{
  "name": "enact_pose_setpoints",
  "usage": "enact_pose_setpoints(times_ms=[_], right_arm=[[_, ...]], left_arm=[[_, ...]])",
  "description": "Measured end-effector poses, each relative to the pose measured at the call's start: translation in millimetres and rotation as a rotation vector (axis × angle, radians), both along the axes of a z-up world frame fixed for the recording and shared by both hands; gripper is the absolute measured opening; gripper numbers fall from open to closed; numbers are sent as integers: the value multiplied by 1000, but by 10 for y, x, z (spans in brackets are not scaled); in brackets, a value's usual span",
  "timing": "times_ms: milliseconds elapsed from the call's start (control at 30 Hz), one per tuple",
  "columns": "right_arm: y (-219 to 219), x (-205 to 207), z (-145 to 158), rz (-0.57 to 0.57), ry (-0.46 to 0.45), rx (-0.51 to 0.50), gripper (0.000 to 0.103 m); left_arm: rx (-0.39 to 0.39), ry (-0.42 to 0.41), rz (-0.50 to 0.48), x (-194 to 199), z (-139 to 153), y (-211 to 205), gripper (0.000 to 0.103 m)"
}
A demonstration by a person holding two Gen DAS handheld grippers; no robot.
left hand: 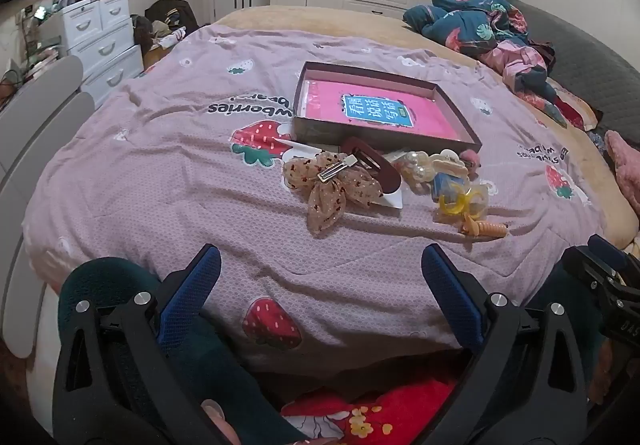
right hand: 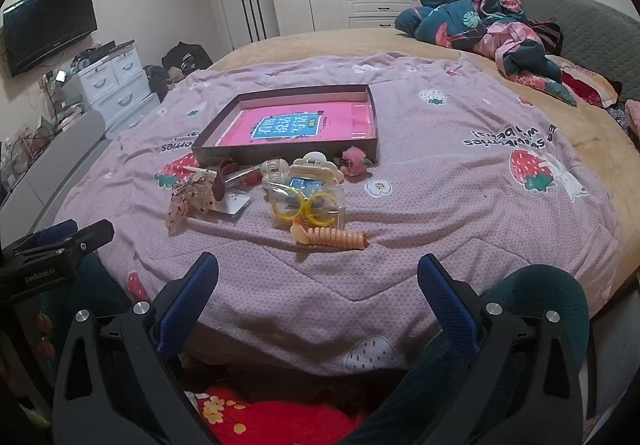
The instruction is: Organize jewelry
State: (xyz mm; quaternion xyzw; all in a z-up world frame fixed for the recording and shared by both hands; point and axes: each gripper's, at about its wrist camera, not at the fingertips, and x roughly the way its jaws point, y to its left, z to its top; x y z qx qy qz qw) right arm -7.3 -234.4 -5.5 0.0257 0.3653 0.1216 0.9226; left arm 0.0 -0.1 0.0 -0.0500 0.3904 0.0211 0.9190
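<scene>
The left tool (left hand: 320,277) hung with its jaws spread wide and nothing between them, above the near edge of the bed (left hand: 160,181); the right tool (right hand: 318,277) was likewise wide and empty beside it. Toward the middle of the bed lay a shallow dark box (left hand: 308,133) holding a pink booklet (left hand: 376,109). Just in front of the box's near wall sat the cluster of hair accessories: a sheer bow clip (left hand: 332,189) on the left, a dark red clip (left hand: 368,161) touching it, a cream claw clip (right hand: 316,167), yellow rings (right hand: 304,207) in a clear bag, and a peach spiral hair tie (right hand: 332,237) nearest the tools.
</scene>
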Motion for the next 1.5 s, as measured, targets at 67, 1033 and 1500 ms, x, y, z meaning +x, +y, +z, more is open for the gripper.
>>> enact_pose_setpoints(times_ms=[67, 1033, 1500], right_arm=[[1, 0, -1, 0, -3, 0, 99], [9, -1, 16, 0, -2, 2, 99], [7, 8, 15, -2, -5, 2, 99]], left_arm=[[-4, 0, 0, 0, 1, 2, 94], [2, 1, 1, 0, 0, 0, 94], [2, 0, 0, 8, -3, -6, 94]])
